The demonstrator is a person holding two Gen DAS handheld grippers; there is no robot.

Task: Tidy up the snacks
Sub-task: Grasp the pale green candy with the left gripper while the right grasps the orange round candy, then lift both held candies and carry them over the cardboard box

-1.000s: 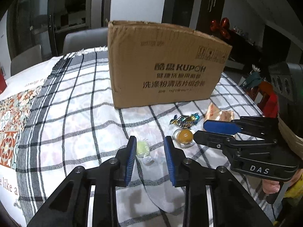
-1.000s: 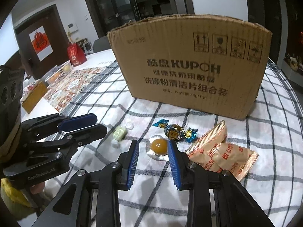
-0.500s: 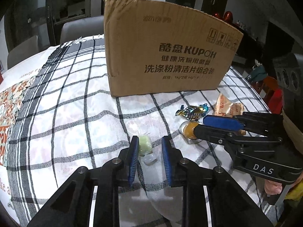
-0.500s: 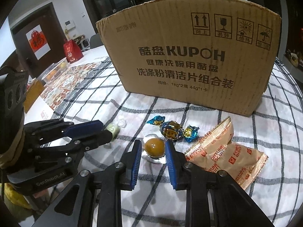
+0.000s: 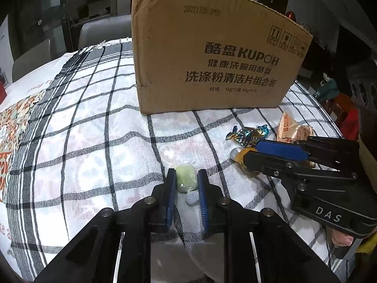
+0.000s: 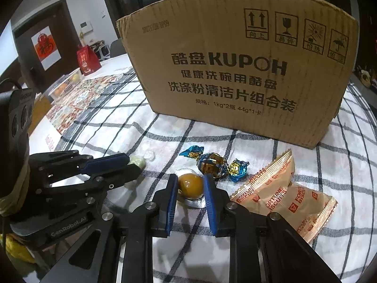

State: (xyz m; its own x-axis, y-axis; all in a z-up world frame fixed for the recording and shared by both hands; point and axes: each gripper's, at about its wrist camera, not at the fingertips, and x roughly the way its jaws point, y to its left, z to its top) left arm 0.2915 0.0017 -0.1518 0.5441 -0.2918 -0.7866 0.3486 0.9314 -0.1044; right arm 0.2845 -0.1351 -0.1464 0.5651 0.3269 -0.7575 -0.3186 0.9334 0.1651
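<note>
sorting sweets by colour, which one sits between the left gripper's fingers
The pale green candy in a clear wrapper; the amber one sits in the right gripper, the blue-gold one lies free.

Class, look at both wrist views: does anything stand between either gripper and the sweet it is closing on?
Nothing visible does. The left gripper already straddles the pale green wrapped candy, and the right gripper straddles the amber jelly cup on the checked tablecloth.
</note>
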